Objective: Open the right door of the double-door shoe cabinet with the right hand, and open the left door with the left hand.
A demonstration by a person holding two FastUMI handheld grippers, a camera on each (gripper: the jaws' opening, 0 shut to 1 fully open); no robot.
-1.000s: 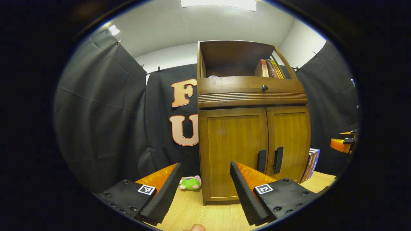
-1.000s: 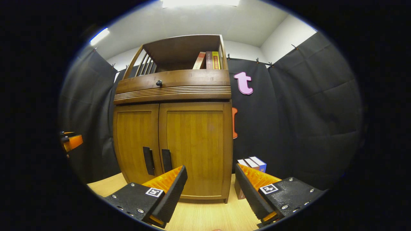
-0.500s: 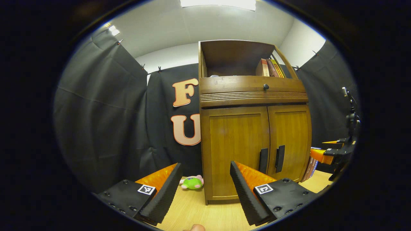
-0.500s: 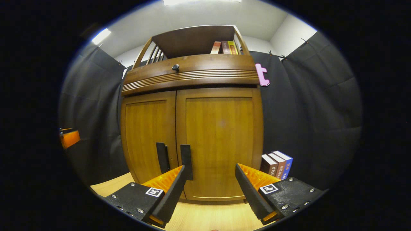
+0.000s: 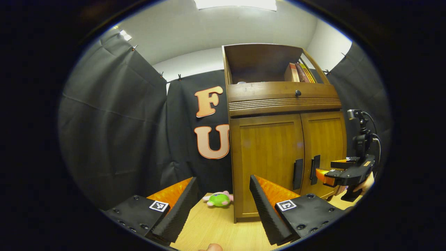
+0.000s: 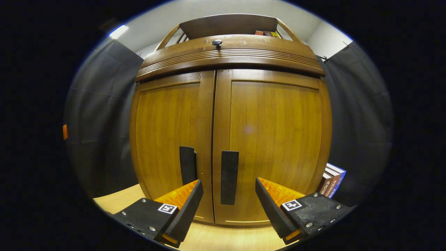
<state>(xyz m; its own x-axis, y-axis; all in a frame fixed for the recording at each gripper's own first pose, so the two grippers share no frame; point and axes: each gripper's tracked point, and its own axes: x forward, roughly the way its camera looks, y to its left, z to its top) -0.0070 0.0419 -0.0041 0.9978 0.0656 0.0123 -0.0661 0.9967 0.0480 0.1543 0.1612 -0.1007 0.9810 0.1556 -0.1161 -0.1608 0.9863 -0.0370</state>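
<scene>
In the right gripper view, the right gripper (image 6: 228, 209) hangs close in front of the shoe cabinet (image 6: 230, 59), spread wide and holding nothing. The right door's handle (image 6: 229, 177), a dark upright bar, stands between its two fingers and a little beyond them, untouched. The left door's handle (image 6: 187, 165) sits just past the seam, above one finger (image 6: 184, 209).

In the left gripper view, the left gripper (image 5: 223, 209) is farther back and off to the cabinet's left front corner, also wide open and empty.

Both doors, the right door (image 6: 275, 139) and the left door (image 5: 266, 157), are shut flush. The cabinet is warm brown wood with panelled doors, a ribbed drawer front with a round knob (image 6: 216, 43), and books (image 5: 298, 72) on its open top shelf. It stands on a pale wooden table (image 5: 212, 226).
</scene>
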